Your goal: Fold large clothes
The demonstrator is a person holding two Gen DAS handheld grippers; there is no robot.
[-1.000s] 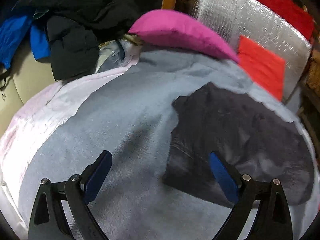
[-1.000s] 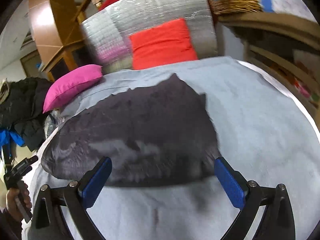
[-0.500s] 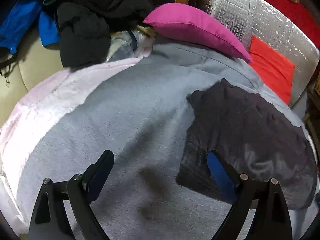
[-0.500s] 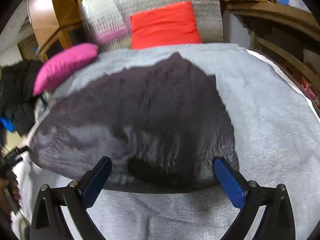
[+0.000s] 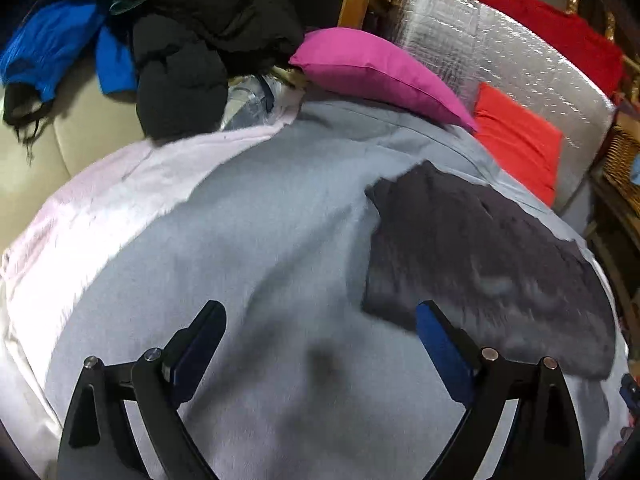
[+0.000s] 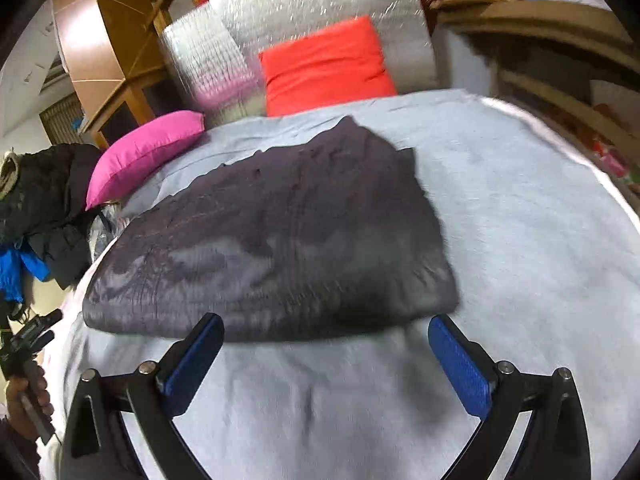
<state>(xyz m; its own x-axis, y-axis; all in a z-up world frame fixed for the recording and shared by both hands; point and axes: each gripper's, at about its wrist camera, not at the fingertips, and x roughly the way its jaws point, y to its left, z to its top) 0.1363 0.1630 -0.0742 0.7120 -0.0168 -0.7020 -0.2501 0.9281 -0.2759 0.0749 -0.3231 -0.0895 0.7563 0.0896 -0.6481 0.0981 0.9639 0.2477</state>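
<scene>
A dark garment [image 6: 276, 236] is seen lying folded flat on the bed [image 6: 540, 240], both the left tool [image 5: 320, 344] and right tool [image 6: 326, 354] are held wide open with nothing gripped, and it's probably soft and floppy, so best pinched at the near corners.

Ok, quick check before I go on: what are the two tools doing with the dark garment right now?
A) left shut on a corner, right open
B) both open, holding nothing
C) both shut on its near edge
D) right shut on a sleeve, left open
B: the left tool and right tool both show their blue fingers spread wide apart with only grey blanket between them, and the dark garment lies flat, ungripped.
</scene>
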